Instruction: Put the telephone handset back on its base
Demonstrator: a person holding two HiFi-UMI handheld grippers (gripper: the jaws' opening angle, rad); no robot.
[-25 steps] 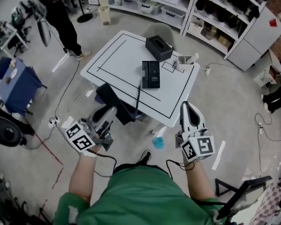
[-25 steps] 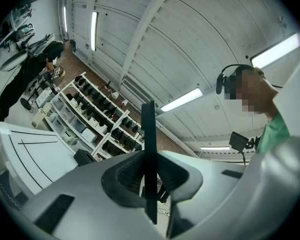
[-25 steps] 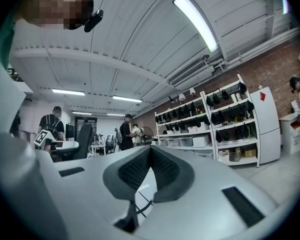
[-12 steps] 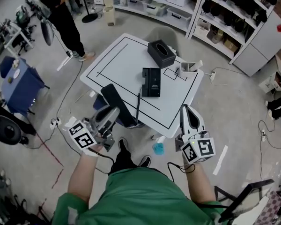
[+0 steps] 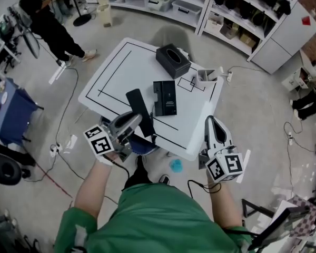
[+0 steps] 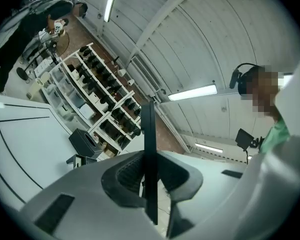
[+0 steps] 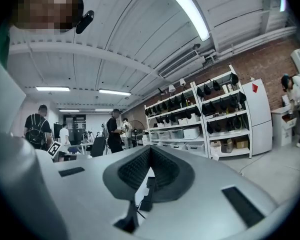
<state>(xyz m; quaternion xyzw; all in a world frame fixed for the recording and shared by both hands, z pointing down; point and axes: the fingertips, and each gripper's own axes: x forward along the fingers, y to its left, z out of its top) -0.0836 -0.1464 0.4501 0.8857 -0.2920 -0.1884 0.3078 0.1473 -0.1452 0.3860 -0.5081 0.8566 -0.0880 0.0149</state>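
Handset [image 5: 135, 101] clamped in left hand-held gripper [image 5: 134, 122] | right hand-held gripper [image 5: 210, 123] closed, empty

You wear a green short-sleeved shirt [image 5: 158, 220], forearms bare. Your left gripper [image 5: 136, 120] and right gripper [image 5: 211, 124] have smooth pale grey shells with dark ribbed pads. Each has a white marker cube [image 5: 101, 139] printed with black squares. A thin black cable [image 5: 125, 168] runs from each.

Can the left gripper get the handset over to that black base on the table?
Probably yes: the left gripper grips the handset close beside the base, with only bare table between them.
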